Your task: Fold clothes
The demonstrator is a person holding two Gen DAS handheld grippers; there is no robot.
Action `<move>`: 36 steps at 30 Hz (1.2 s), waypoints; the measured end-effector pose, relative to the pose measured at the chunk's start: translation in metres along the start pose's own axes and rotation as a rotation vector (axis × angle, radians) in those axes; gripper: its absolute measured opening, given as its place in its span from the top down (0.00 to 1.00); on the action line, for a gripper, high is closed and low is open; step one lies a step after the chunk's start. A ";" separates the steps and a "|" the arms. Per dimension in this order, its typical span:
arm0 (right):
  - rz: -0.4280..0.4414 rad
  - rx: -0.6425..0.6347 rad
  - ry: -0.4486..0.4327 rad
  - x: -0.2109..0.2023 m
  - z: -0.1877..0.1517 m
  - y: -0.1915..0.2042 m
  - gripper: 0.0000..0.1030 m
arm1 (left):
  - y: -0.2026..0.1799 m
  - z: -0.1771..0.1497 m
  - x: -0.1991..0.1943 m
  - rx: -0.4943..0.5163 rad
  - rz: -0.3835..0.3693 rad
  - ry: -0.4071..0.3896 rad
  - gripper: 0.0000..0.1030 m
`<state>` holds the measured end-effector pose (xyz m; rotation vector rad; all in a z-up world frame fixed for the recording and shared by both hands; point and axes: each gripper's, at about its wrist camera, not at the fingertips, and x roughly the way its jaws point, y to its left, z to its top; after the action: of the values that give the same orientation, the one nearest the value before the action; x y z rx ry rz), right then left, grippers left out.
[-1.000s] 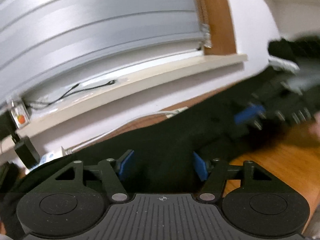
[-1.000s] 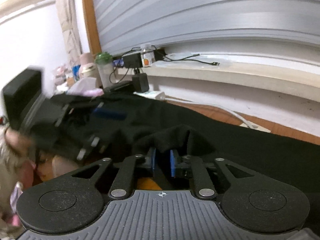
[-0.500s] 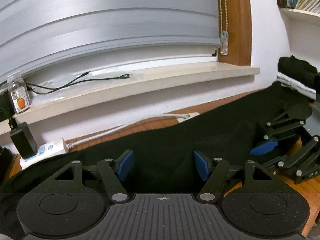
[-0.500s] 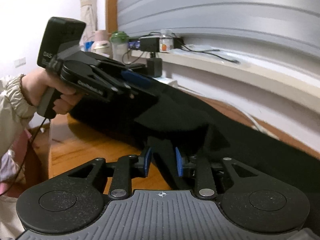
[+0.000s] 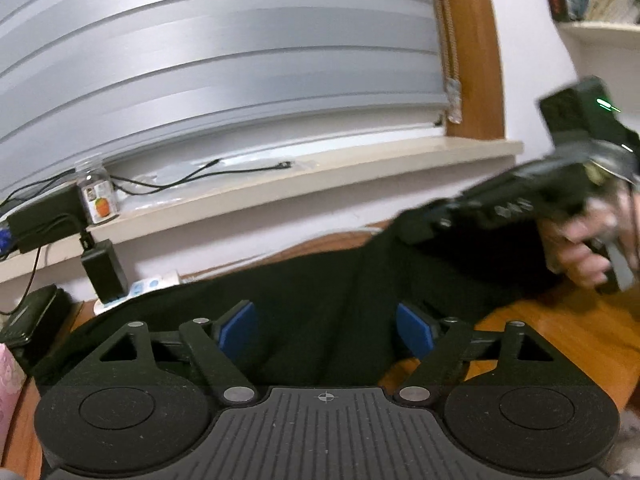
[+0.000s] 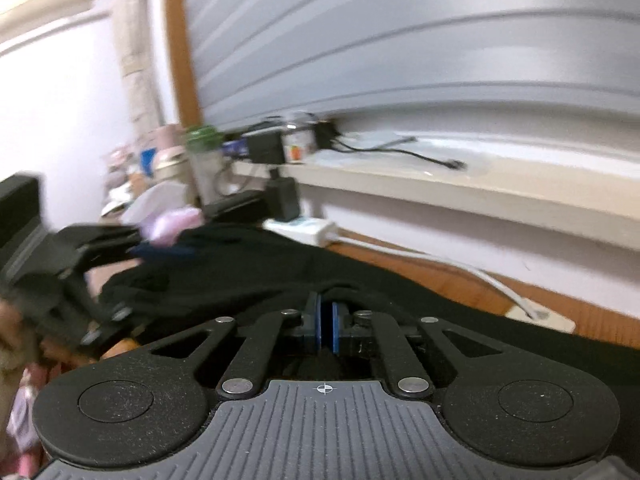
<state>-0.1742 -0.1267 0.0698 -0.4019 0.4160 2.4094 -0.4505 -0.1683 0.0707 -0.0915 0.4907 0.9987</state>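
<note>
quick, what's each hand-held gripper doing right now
left hand-held gripper: open, jaws just widening, black garment between the pads, not pinched.
right hand-held gripper: just closed, shut on the black garment.

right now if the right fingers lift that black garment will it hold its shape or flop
Probably flop: the black garment already drapes in soft folds over the wooden table and bunches where the right gripper pinches it. It likely sags between the pinch and the table, since the left gripper stands open around it. It looks light and unlikely to slip.
</note>
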 end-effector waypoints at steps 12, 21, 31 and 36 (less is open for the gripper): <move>-0.002 -0.025 0.017 0.000 -0.004 0.011 0.88 | 0.013 -0.003 0.035 0.075 0.126 0.070 0.33; 0.076 -0.230 0.130 0.004 -0.028 0.049 0.65 | 0.042 -0.006 0.049 0.000 0.106 0.105 0.33; 0.003 -0.445 0.140 0.038 -0.041 0.072 0.60 | 0.064 0.006 0.042 -0.052 0.091 0.060 0.32; 0.031 -0.497 0.151 0.039 -0.047 0.076 0.50 | 0.089 0.007 0.048 -0.097 0.126 0.076 0.32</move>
<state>-0.2437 -0.1794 0.0272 -0.8007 -0.1244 2.5058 -0.5002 -0.0794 0.0690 -0.1879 0.5220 1.1455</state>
